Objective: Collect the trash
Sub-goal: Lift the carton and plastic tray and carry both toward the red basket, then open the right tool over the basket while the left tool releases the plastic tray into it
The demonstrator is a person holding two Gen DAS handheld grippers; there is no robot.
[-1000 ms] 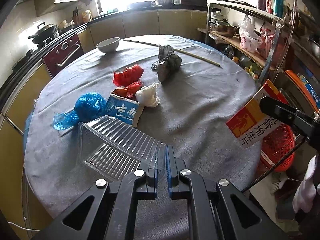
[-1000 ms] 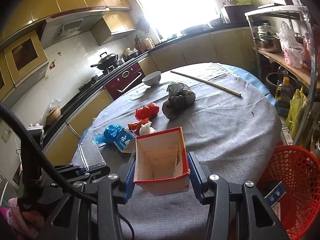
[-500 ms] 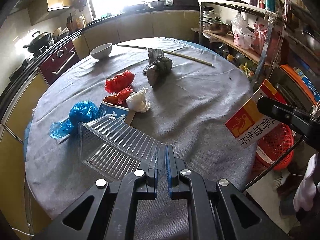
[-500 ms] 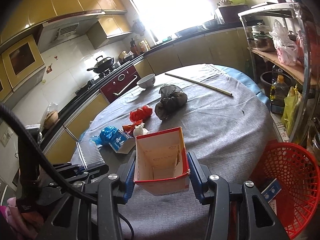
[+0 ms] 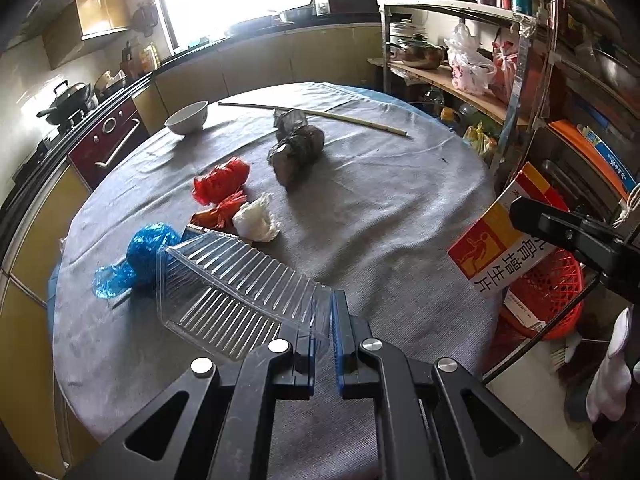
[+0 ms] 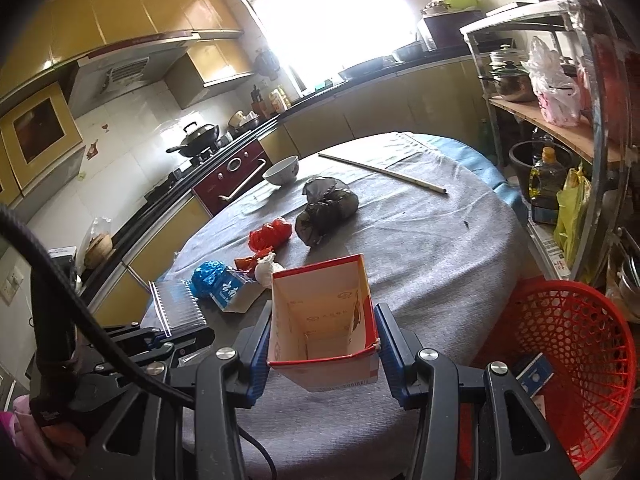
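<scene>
My left gripper is shut on the edge of a clear ribbed plastic tray, held above the round grey-clothed table. My right gripper is shut on an open red and white carton, seen from outside as the carton at the right of the left wrist view. A red mesh basket stands on the floor beside the table, right of the carton. On the table lie a blue bag, a red bag, white crumpled paper, a dark bag and a blue packet.
A white bowl and a long stick lie at the table's far side. A metal shelf rack with pots and bags stands at the right, close to the basket. Counter and stove run behind the table.
Both grippers drifted slightly with their loads; the table trash sits further away and lower in view. Grips are unchanged.
</scene>
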